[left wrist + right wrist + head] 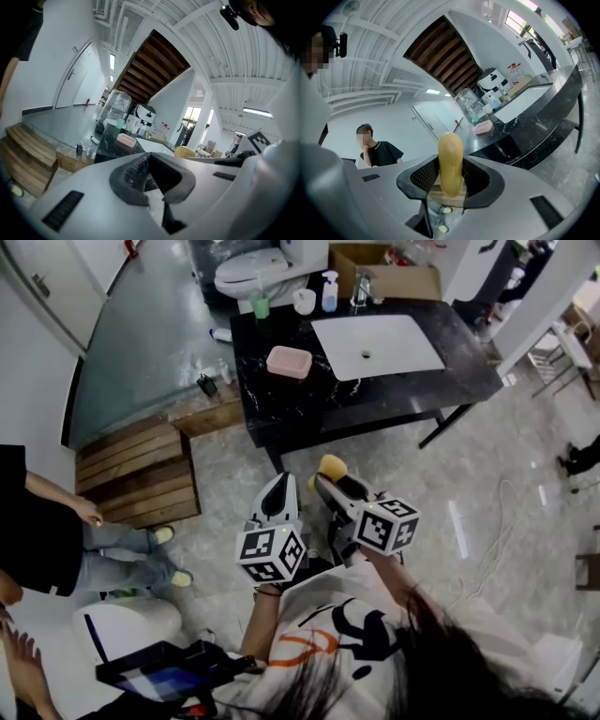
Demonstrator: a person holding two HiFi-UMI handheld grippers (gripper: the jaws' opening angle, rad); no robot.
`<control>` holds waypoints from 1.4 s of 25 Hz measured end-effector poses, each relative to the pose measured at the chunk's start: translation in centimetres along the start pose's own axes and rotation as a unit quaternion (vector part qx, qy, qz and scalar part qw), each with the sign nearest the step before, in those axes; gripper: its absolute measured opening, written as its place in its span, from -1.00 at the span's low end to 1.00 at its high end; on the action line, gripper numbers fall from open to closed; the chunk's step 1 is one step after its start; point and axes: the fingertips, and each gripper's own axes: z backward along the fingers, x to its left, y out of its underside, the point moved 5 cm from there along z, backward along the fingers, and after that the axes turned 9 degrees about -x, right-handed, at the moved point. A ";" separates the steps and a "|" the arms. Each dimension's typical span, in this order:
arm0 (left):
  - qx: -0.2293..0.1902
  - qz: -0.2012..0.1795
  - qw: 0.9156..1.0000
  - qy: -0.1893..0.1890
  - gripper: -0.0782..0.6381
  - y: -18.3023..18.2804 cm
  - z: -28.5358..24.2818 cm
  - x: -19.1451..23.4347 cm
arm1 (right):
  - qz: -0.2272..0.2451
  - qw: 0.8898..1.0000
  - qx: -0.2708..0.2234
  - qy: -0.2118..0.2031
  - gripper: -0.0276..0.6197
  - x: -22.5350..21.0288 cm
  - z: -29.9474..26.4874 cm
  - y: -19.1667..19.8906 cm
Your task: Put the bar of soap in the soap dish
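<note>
Right gripper [325,486]: the jaws are closed on a yellow bar of soap [331,465]. In the right gripper view the bar of soap [450,161] stands on edge between the two black ribbed pads [425,176], and its rounded end projects beyond the jaw tips. The right gripper [451,164] is held in the air over the floor, well apart from the worktop [281,413].

Left gripper [279,484]: the jaws are drawn together at the tips, with nothing between them. In the left gripper view the left gripper [149,155] points toward the worktop [105,145]. It is held just beside the right gripper, at about the same height.

Soap dish [289,362]: pink, resting on the black marble worktop, just left of the white sink basin [375,345]. It also shows in the left gripper view [125,139] and the right gripper view [483,126].

A green bottle [260,304], a white cup [304,301], a pump bottle [330,292] and a faucet [361,285] stand along the far edge of the worktop. A toilet [258,273] stands behind it. Wooden steps [136,470] lie left of the worktop, with a seated person [37,531] beside them.
</note>
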 end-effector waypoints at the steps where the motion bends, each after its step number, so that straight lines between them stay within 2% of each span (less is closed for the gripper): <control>1: 0.001 0.001 1.000 -0.002 -0.78 0.0 0.0 0.1 | -0.001 1.000 0.001 0.000 -0.40 -0.1 -0.1 0.0; 14: 0.003 0.011 1.000 -0.024 -0.78 0.2 -2.8 0.8 | -0.009 1.000 0.015 -0.006 -0.40 -2.5 -2.3 -1.4; 19: 0.009 0.014 1.000 -0.022 -0.78 0.4 -5.5 0.3 | -0.009 1.000 0.020 -0.005 -0.40 -4.3 -3.6 -3.0; 35: 0.006 0.007 0.998 -0.057 -0.78 -0.5 -14.4 0.3 | -0.023 0.999 0.037 -0.026 -0.40 -10.3 -9.7 -8.8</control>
